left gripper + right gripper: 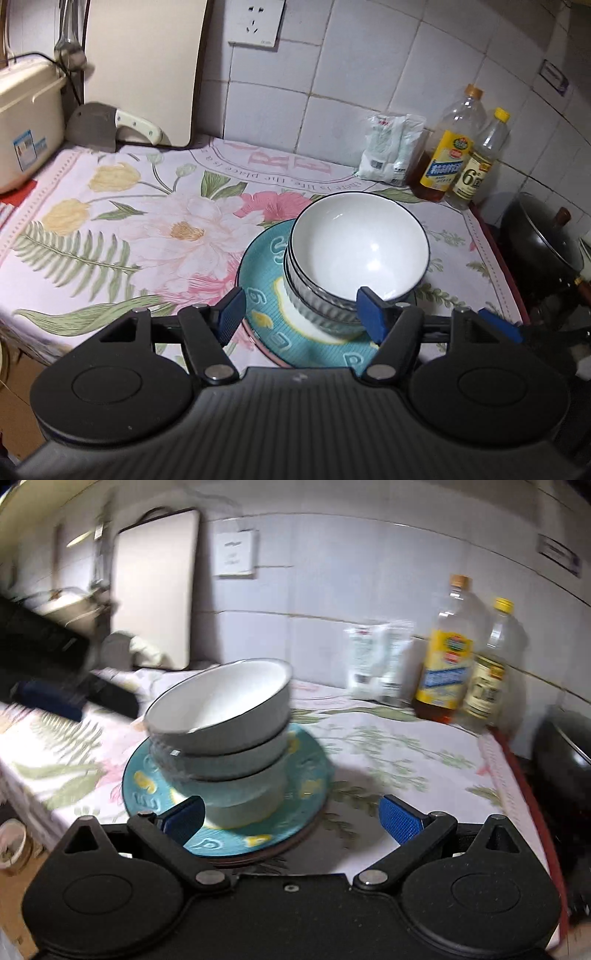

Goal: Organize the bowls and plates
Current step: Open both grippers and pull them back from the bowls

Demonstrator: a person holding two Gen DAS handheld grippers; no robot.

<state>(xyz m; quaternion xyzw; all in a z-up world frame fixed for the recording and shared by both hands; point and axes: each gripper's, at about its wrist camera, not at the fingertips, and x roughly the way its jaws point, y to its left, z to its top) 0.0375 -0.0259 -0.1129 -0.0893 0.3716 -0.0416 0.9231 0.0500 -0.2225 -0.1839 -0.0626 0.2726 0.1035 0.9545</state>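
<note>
Resting nested on a teal plate (266,325) with raised characters, among them a "6", the stacked bowls (354,254) sit on a floral cloth (110,221) printed "the place"; left gripper (301,314) and right gripper (291,821) both gape empty; a bottle (471,173) reads "6"

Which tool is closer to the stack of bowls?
Left. The left tool has its open fingers on either side of the bowls, not pressing. The right tool, also open, sits slightly back, mostly right of them.
</note>
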